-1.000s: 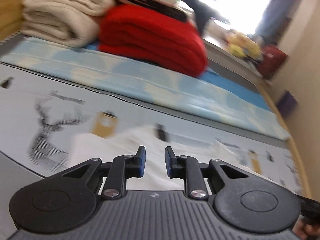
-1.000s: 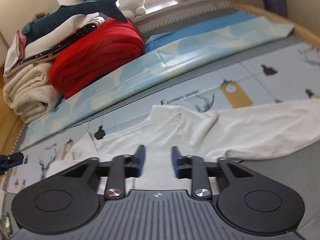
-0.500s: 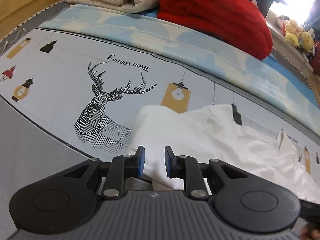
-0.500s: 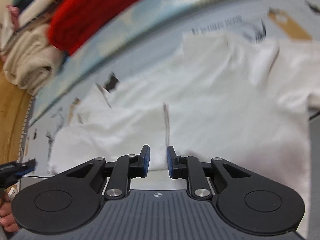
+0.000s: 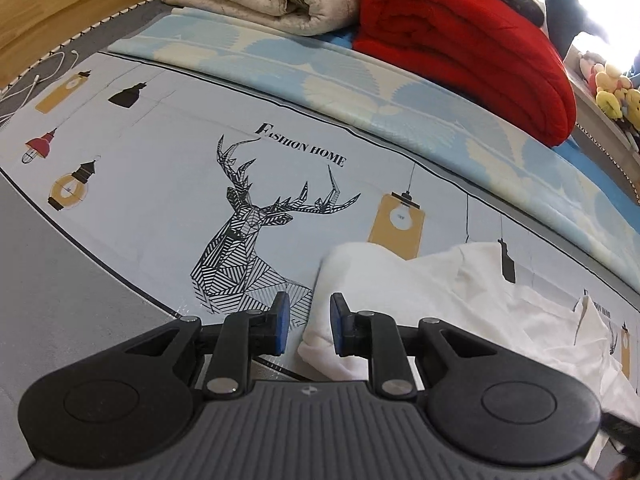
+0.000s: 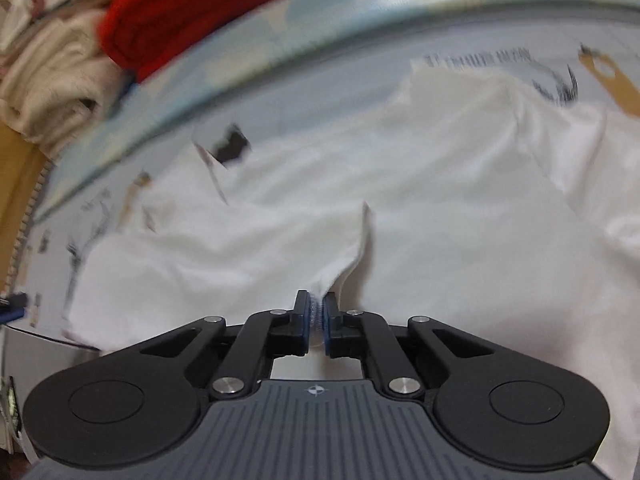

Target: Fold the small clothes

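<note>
GARMENT: white garment (image 6: 400, 208) lies spread on the printed bed sheet (image 5: 160, 200), long axis along its near edge | RIGHT: right gripper (image 6: 316, 316) closing, cloth ridge pinched between pads | LEFT: left gripper (image 5: 306, 328) jaws apart, empty, garment end just right of them | VIEWS: left view shows that end, right view the pinch.

red blanket (image 6: 208, 12) motion-blurred, white garment (image 6: 440, 208) cut off

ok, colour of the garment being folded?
White garment, plain; clearest in the right wrist view.
</note>
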{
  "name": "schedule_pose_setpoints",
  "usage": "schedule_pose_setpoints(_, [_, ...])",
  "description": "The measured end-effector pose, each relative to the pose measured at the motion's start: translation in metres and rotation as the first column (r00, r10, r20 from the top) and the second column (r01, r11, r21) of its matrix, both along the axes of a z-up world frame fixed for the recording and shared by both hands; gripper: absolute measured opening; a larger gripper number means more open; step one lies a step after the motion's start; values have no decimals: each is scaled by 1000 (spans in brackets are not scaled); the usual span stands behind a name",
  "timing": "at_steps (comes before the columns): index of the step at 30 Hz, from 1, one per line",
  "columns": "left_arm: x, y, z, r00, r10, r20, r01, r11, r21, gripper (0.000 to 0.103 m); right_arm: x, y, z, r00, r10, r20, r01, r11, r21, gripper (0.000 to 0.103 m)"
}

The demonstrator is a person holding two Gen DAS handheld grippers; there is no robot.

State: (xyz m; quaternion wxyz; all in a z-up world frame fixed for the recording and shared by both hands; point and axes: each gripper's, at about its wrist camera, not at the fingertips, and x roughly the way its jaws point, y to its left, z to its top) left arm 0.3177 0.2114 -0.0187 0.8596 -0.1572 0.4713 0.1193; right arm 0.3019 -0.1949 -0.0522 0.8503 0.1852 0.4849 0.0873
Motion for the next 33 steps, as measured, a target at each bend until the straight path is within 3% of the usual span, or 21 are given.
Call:
schedule_pose_setpoints(3, [1, -5, 1, 1000, -15, 8, 15, 1000, 3, 23, -5, -15, 34, 992, 3, 123, -8, 999, 44, 5])
schedule_pose_setpoints(6, [0, -7, 1, 1000, -25, 8, 25, 1000, 1, 23, -13, -55, 69, 970, -77, 230, 60, 995, 82, 5])
schedule_pose_setpoints(8, [1, -10, -1, 999, -32, 3, 32, 999, 7, 23, -17, -86, 78, 956, -147, 253, 146, 989, 25, 5])
schedule_pose_setpoints(10, [3, -12, -3, 999, -39, -9, 39, 999, 4, 23, -15, -109, 67, 958, -191, 216, 222, 967, -126, 5])
schedule_pose_setpoints(11, [4, -14, -4, 999, -43, -13, 43, 999, 0, 23, -13, -121, 55, 964, -202, 171, 229, 960, -158, 5])
schedule_pose_setpoints(14, [8, -24, -9, 997, -70, -26, 69, 997, -20, 23, -9, -147, 28, 967, -246, 63, 252, 961, -115, 5])
schedule_pose_setpoints(18, [16, -34, -22, 993, -111, -42, 105, 987, -121, 25, -8, -150, 26, 965, -251, 77, 259, 957, -134, 5])
schedule_pose_setpoints(27, [41, -28, -51, 996, -84, 22, 87, 971, -221, 25, -6, -137, 35, 966, -258, 31, 258, 938, -234, 6])
schedule_pose_setpoints(33, [65, -30, -59, 993, -91, 71, 107, 955, -278, 25, -2, -131, 26, 971, -240, 0, 233, 943, -238, 7])
